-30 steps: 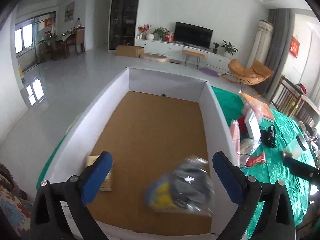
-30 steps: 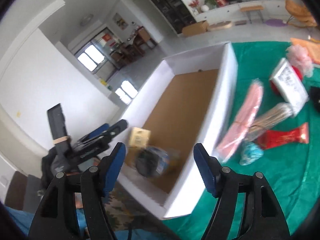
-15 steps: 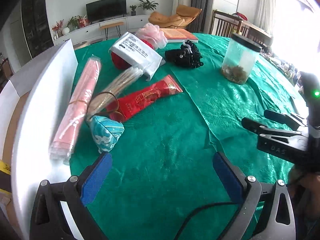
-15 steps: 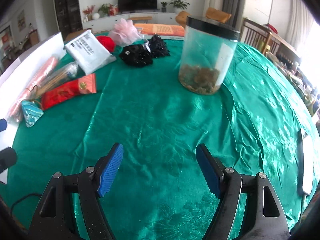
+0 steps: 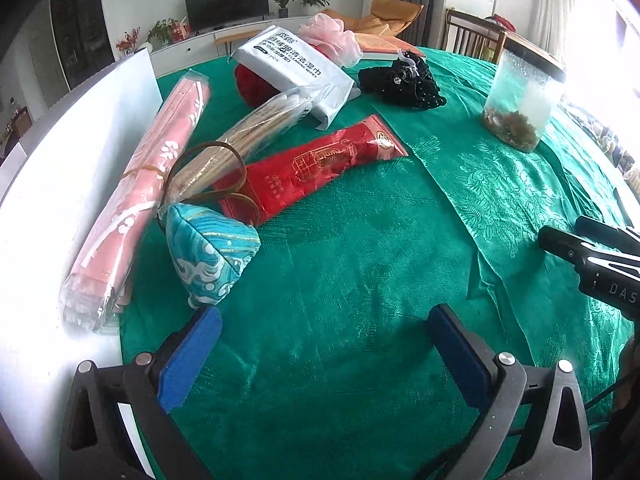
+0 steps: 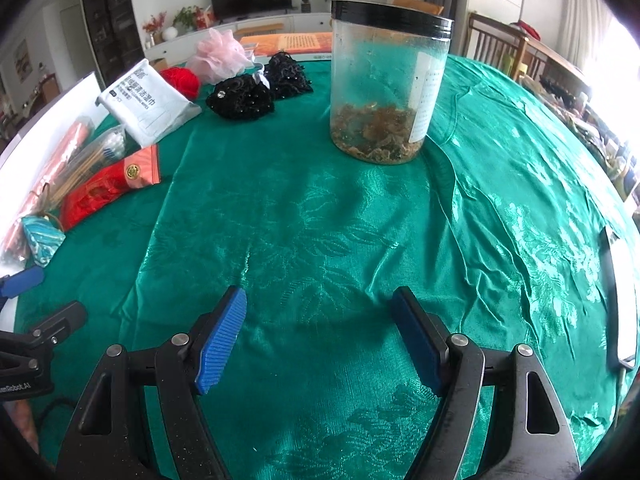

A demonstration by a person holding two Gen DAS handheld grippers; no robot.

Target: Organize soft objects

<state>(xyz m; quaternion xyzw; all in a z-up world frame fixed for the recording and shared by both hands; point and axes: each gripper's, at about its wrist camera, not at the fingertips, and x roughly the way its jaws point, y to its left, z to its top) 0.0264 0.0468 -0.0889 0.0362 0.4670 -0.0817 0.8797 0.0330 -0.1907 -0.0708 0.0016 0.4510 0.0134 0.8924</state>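
Here, at the far left, the white box (image 5: 60,184) stands with its wall against the edge of the green tablecloth (image 5: 360,260), and the soft things lie in a row just beside it. Touching that wall is the pink wrapped roll (image 5: 136,184); next to it lie a clear bag of sticks (image 5: 244,132) and a red foil pouch (image 5: 312,168), with the small teal pouch (image 5: 208,256) nearest of all. Farther back sit a white wipes pack (image 5: 296,68), a red ball (image 5: 248,84) partly under it, a pink mesh puff (image 5: 332,38) and 2 black beaded pieces (image 5: 400,84).

The left gripper (image 5: 324,344) hovers over bare cloth with its blue pads spread wide and nothing between them; the teal pouch lies just ahead of its left pad. My judgement is that this pouch is the easiest next pick: shift the gripper left until the pouch is centred between the pads, come down around its thick middle, and squeeze gently, since it looks likely to deform.

Further right, the right gripper (image 6: 320,340) is also spread and empty over open cloth. The clear jar (image 6: 388,84) ahead of it looks rigid, so probably it is best left alone, and the black beaded pieces make a better target for that hand.
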